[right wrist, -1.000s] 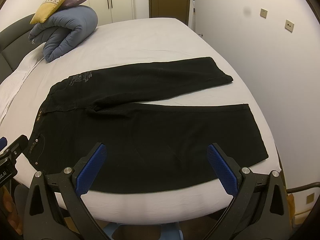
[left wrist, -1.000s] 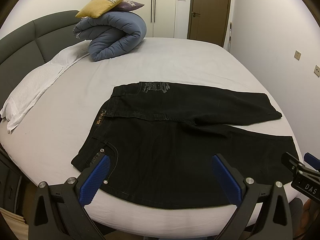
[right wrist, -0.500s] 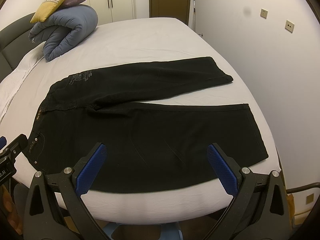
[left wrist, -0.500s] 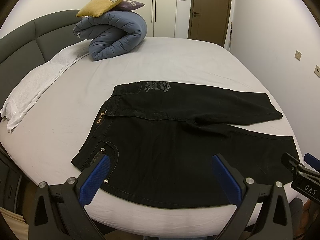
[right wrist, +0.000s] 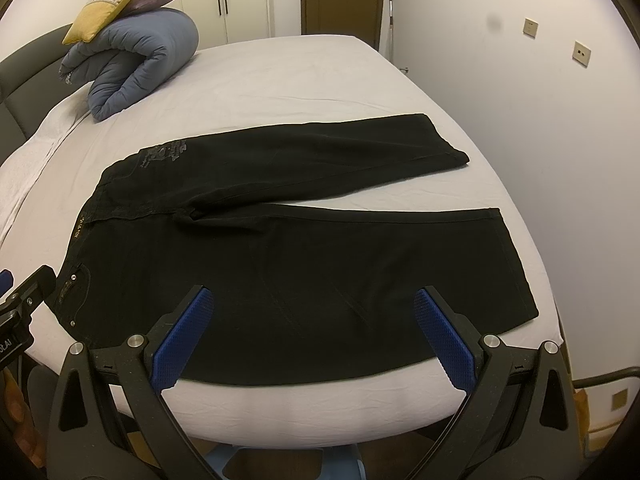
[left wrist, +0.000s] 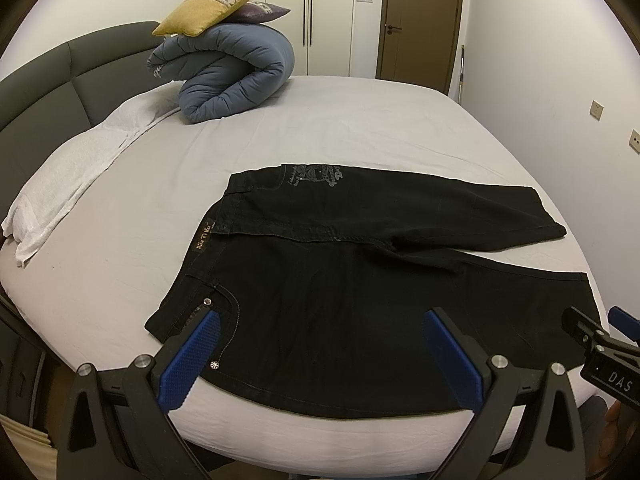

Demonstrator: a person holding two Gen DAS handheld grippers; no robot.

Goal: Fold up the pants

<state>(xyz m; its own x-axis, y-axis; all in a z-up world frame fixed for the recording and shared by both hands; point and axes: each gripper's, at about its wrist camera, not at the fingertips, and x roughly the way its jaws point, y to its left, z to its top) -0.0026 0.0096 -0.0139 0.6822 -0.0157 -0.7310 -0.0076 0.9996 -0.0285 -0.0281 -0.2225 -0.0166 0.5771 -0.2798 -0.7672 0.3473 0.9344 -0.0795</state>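
Black pants (left wrist: 340,288) lie flat on the white bed (left wrist: 360,128), waist to the left, both legs spread to the right; they also show in the right wrist view (right wrist: 304,264). The far leg (right wrist: 340,152) angles away from the near leg (right wrist: 400,260). My left gripper (left wrist: 322,322) is open and empty, above the near edge by the waist pocket. My right gripper (right wrist: 312,304) is open and empty, above the near leg's front edge.
A rolled blue duvet (left wrist: 228,72) with a yellow cushion (left wrist: 212,8) on top sits at the bed's far left. A white towel (left wrist: 76,168) lies along the grey headboard (left wrist: 48,92). A wall (right wrist: 540,120) runs close on the right.
Both grippers have hardly moved; the views shifted very slightly. The pants lie as before.
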